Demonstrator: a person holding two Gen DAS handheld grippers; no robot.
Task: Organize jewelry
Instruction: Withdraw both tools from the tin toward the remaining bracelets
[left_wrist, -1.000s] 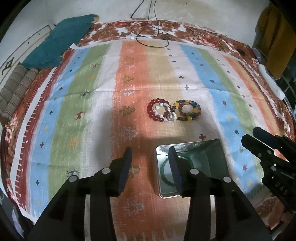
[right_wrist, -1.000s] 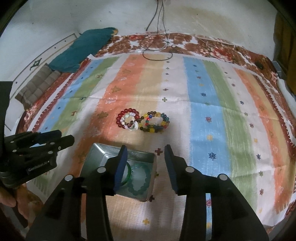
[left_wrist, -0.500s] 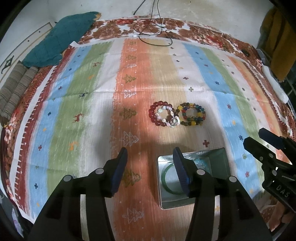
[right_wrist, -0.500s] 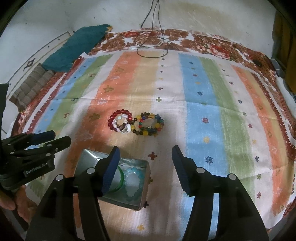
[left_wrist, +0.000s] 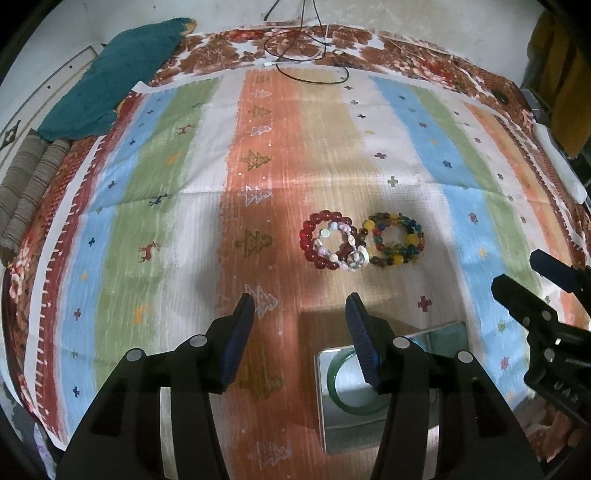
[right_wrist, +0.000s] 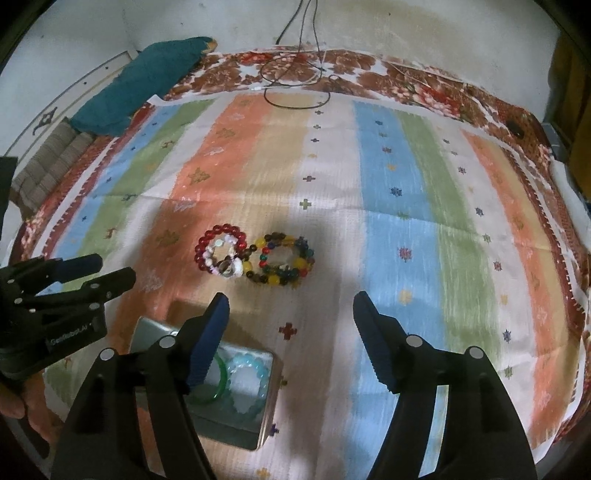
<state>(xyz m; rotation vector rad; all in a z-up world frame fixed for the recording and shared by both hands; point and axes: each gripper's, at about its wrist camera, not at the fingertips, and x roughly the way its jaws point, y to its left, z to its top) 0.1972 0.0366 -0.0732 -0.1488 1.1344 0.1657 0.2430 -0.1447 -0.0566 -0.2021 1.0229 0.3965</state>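
A red bead bracelet (left_wrist: 317, 240) with a pale bead bracelet (left_wrist: 343, 247) lying on it sits beside a multicoloured bead bracelet (left_wrist: 397, 240) on the striped cloth; the red one (right_wrist: 218, 245) and the multicoloured one (right_wrist: 284, 264) also show in the right wrist view. A metal tin (right_wrist: 258, 417) holds a green bangle (right_wrist: 218, 384) and a light blue bead bracelet (right_wrist: 247, 384); the tin (left_wrist: 325, 413) and bangle (left_wrist: 343, 398) show in the left wrist view. My left gripper (left_wrist: 301, 332) is open and empty, near the tin's left side. My right gripper (right_wrist: 290, 332) is open wide and empty, short of the bracelets.
A striped cloth (left_wrist: 184, 229) covers a floral bedspread (right_wrist: 424, 92). A teal pillow (left_wrist: 122, 74) and a folded striped fabric (left_wrist: 26, 195) lie at the far left. A black cable (left_wrist: 310, 59) coils at the far edge. A white object (left_wrist: 557, 166) lies along the right edge.
Both grippers have opened wider and moved forward, toward the bracelets. The tin has dropped lower in both views. The bracelets have not moved.
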